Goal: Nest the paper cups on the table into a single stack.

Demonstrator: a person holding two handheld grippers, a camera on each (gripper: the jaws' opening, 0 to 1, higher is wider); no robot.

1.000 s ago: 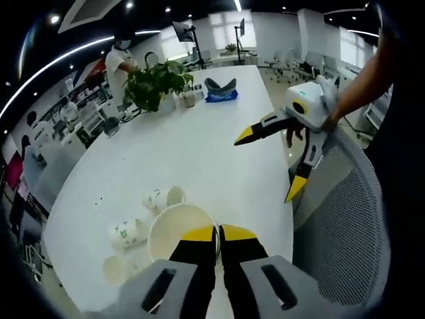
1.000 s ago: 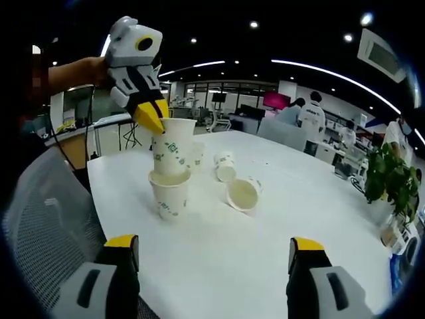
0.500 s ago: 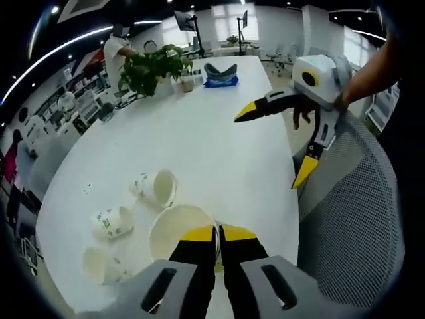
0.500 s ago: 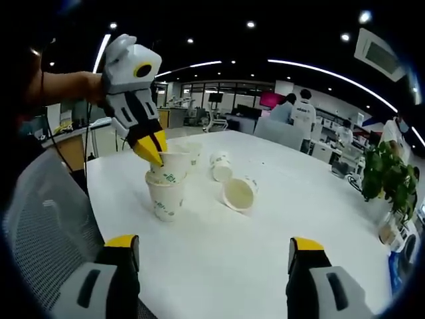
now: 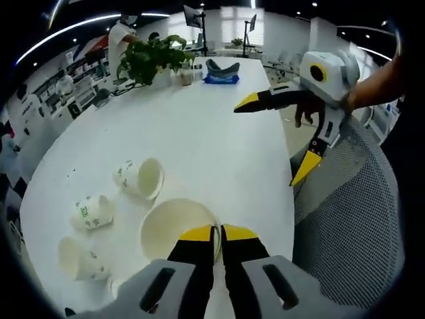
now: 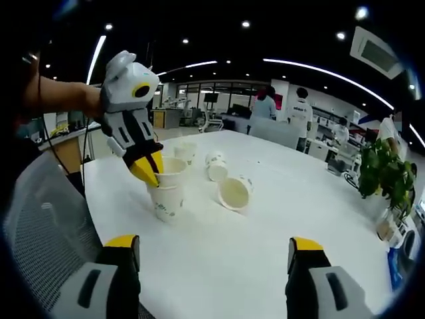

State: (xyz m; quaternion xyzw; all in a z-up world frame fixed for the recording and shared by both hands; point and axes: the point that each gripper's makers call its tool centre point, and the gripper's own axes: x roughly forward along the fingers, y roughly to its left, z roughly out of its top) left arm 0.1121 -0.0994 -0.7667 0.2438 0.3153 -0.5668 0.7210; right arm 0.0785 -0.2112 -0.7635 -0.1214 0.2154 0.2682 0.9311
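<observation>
My left gripper [image 5: 218, 234] is shut on the rim of a white paper cup [image 5: 174, 227], seen from above. In the right gripper view that left gripper [image 6: 147, 174] holds the cup nested deep in a second upright cup [image 6: 166, 199] on the white table [image 6: 265, 259]. Three more cups lie or stand nearby: one on its side [image 5: 139, 178], one further left [image 5: 91, 211], one near the edge [image 5: 80, 258]. The right gripper view shows these cups beyond the stack [image 6: 234, 191] [image 6: 216, 166] [image 6: 186, 151]. My right gripper [image 6: 214, 242] is open and holds nothing, hanging over the table's near edge [image 5: 273, 139].
A potted plant [image 5: 156, 58] and a blue object [image 5: 221, 72] stand at the table's far end. A grey mesh chair [image 5: 345, 219] sits beside the table edge under the right gripper. People stand at desks in the background. Bare tabletop [image 5: 199, 133] stretches between the cups and the plant.
My left gripper has lowered its held cup into the upright cup below, so the two now sit nested. The right gripper stays open and nearly still.
</observation>
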